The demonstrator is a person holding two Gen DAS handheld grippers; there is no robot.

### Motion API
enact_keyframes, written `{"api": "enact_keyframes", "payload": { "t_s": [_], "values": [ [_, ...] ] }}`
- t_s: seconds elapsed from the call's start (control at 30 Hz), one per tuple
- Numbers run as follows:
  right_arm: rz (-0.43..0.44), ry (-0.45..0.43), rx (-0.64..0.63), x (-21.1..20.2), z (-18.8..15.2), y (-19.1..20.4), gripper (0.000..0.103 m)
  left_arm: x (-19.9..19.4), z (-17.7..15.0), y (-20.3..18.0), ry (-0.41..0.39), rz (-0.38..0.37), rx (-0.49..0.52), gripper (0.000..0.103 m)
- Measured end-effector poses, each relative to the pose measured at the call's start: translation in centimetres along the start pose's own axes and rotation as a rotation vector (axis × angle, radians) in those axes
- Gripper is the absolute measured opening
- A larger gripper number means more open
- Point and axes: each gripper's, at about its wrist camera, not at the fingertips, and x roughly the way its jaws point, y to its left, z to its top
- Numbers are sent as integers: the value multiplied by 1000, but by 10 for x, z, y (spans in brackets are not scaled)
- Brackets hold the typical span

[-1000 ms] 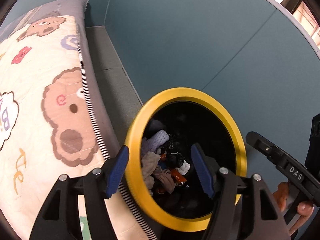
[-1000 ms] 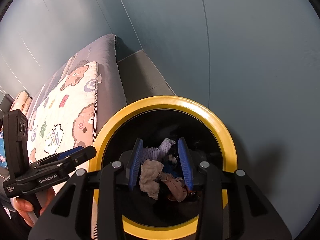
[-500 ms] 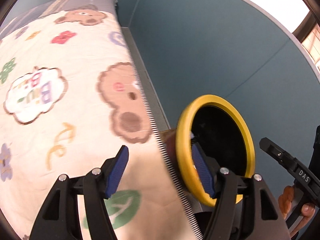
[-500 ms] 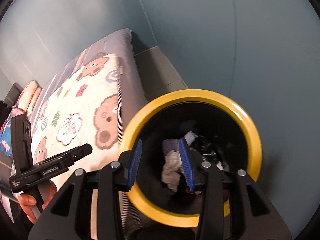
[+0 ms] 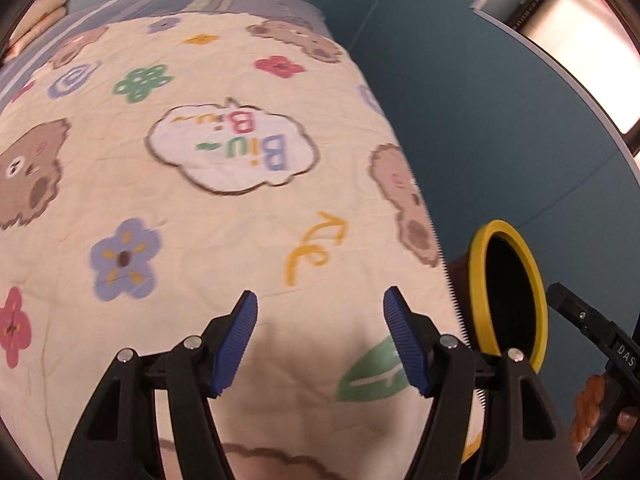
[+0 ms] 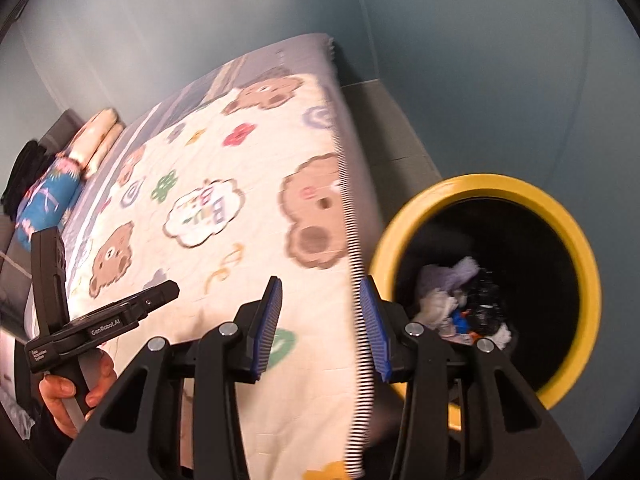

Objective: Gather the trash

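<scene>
A yellow-rimmed black trash bin stands on the floor beside the bed, holding crumpled tissues, cloth and dark scraps. In the left wrist view the bin shows edge-on at the right. My left gripper is open and empty above the cartoon quilt. My right gripper is open and empty over the quilt's striped edge, just left of the bin. The left gripper's body shows in the right wrist view, held by a hand.
The bed with the bear-and-flower quilt fills the left side. Folded blankets and pillows lie at its far end. Teal walls close in behind the bin, with a grey floor strip between bed and wall.
Both grippers swung left from over the bin toward the bed. The bin moved to the right in both views. The right gripper's jaws widened a little.
</scene>
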Motion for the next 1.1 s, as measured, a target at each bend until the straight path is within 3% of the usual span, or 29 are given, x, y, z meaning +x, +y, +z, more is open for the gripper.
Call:
{"api": "enact_keyframes", "payload": {
  "t_s": [0.3,0.63,0.8,0.93,1.03,1.1],
  "values": [
    [65,72,-67,31,-15,62,40,-24,-23,68,-10,84,-70,62],
    [106,114,-146,59,-46,123,54,-53,-44,121,-60,141,-120,66],
    [82,52,-179,55,-57,150,72,-77,-49,133,-157,157,-124,84],
    [67,-83,-181,32,-62,166,93,-105,-53,137,-284,156,-129,91],
    [78,-209,-159,10,-63,167,95,-126,-56,134,-375,169,-119,95],
    [80,-297,-144,-2,-64,165,95,-141,-59,126,-427,217,-72,95]
  ]
}}
